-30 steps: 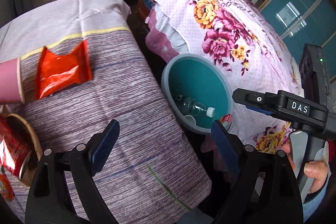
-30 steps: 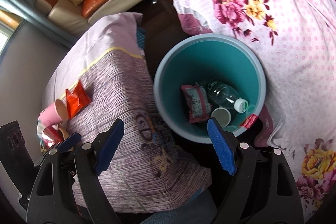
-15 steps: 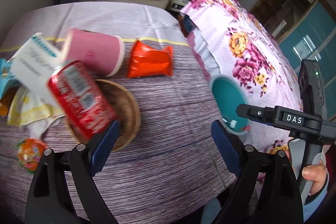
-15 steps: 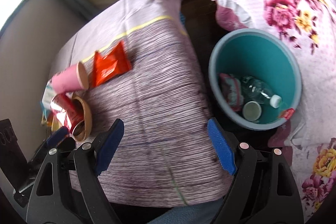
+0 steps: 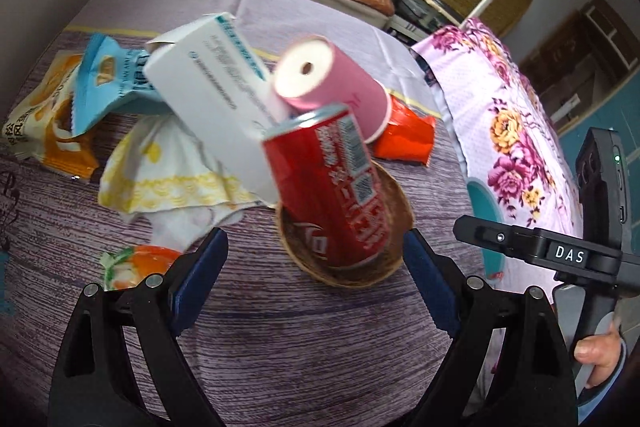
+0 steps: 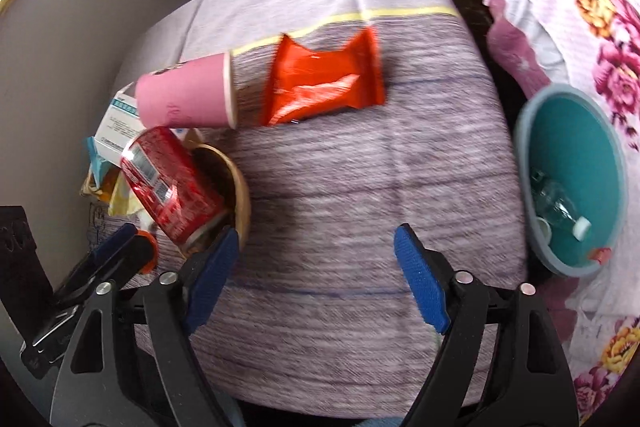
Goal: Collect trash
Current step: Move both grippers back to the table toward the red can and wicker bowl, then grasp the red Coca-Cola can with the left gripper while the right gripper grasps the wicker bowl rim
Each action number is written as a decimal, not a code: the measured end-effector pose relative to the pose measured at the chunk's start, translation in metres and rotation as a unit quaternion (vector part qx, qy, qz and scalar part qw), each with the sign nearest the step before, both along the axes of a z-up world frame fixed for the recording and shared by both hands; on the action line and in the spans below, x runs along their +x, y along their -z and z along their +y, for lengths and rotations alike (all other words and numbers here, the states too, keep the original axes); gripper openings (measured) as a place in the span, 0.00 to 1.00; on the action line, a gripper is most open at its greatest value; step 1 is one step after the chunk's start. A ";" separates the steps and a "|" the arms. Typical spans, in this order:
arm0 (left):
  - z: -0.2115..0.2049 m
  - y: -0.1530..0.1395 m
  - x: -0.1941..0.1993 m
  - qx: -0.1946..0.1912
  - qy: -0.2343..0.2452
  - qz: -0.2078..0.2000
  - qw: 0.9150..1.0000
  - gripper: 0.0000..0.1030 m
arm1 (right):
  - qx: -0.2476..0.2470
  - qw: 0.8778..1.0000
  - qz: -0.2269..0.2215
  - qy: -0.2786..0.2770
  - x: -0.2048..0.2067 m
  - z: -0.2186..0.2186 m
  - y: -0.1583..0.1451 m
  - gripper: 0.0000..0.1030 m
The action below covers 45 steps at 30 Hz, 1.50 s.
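The left gripper point(image 5: 314, 259) stood spread and empty, the red can point(image 5: 328, 183) dead ahead at twelve o'clock — tilted in a wooden bowl point(image 5: 396, 203), long axis leaning toward eleven. The right gripper point(image 6: 316, 277), also spread, was farther off. Its handle read "DAS"; the can's lettering was illegible.

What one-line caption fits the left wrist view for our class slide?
Open left hand-held gripper faces a tilted red can in a brown bowl, amid wrappers on the table.
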<state>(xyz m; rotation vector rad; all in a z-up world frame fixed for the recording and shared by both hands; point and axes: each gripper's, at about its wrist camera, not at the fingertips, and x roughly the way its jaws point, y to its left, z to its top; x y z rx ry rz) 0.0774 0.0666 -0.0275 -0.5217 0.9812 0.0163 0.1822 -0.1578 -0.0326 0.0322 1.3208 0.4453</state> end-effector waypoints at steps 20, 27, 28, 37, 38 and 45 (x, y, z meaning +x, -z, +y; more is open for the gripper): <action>0.003 0.006 0.011 0.000 -0.002 -0.003 1.000 0.86 | 0.083 0.995 0.054 -0.025 0.006 0.025 0.029 0.07; -0.021 0.004 0.027 -0.008 0.018 -0.003 1.000 0.84 | 0.092 0.994 0.051 -0.013 -0.007 -0.005 0.030 0.07; -0.026 0.004 0.030 -0.003 0.021 -0.004 1.000 0.82 | 0.094 0.994 0.052 -0.012 -0.008 -0.008 0.030 0.07; -0.034 -0.005 0.028 0.022 0.032 -0.016 0.999 0.66 | 0.101 0.994 0.052 -0.001 -0.013 -0.030 0.036 0.07; -0.032 -0.009 0.026 0.027 0.032 -0.020 0.999 0.66 | 0.100 0.994 0.053 -0.002 -0.013 -0.029 0.036 0.07; -0.020 -0.027 0.020 0.046 0.040 -0.028 0.998 0.65 | 0.096 0.994 0.053 -0.003 -0.011 -0.019 0.044 0.08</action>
